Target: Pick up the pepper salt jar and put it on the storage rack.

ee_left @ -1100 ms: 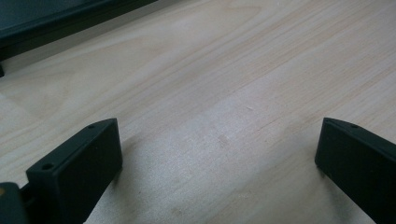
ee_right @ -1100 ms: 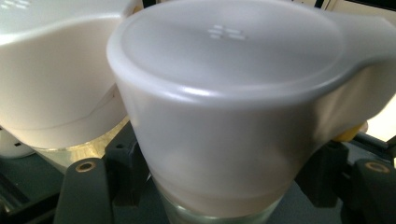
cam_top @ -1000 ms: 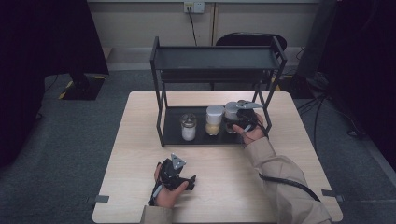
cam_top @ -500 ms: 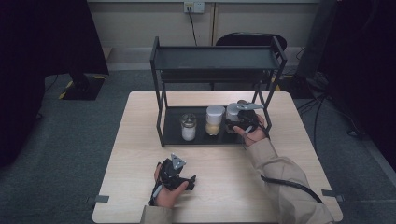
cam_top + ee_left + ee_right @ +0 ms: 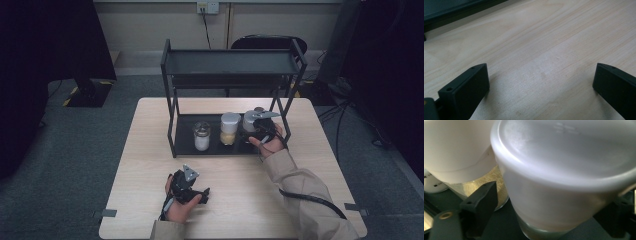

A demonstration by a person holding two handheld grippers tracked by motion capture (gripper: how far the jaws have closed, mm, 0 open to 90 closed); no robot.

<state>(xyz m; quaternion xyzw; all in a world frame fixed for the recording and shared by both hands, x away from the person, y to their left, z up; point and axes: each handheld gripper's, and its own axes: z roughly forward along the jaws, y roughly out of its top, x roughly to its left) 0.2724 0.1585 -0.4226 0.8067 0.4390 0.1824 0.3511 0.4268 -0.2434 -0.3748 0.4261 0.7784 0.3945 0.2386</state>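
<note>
Here, right gripper [image 5: 254, 131]: jaws either side of the right jar [image 5: 564, 182] on the rack [image 5: 186, 137]; grip cannot be told.
Left gripper [image 5: 189, 186]: jaws wide, empty, over the near table [image 5: 544, 50].

high view overlooks table [image 5: 150, 150]; gripper views sit close along jaws.

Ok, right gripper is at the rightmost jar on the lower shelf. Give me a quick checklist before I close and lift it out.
1. Jar between the fingers: ok. In the right gripper view the white-lidded jar sits between the right gripper fingers.
2. Firm grip: cannot tell; contact is not visible.
3. Neighbour clearance: not ok. The middle jar stands close beside; one finger is in the narrow gap.
4. Headroom: cannot tell. The rack has an upper shelf over the jars.
5. Left gripper out of the way: ok, open over bare table.
</note>
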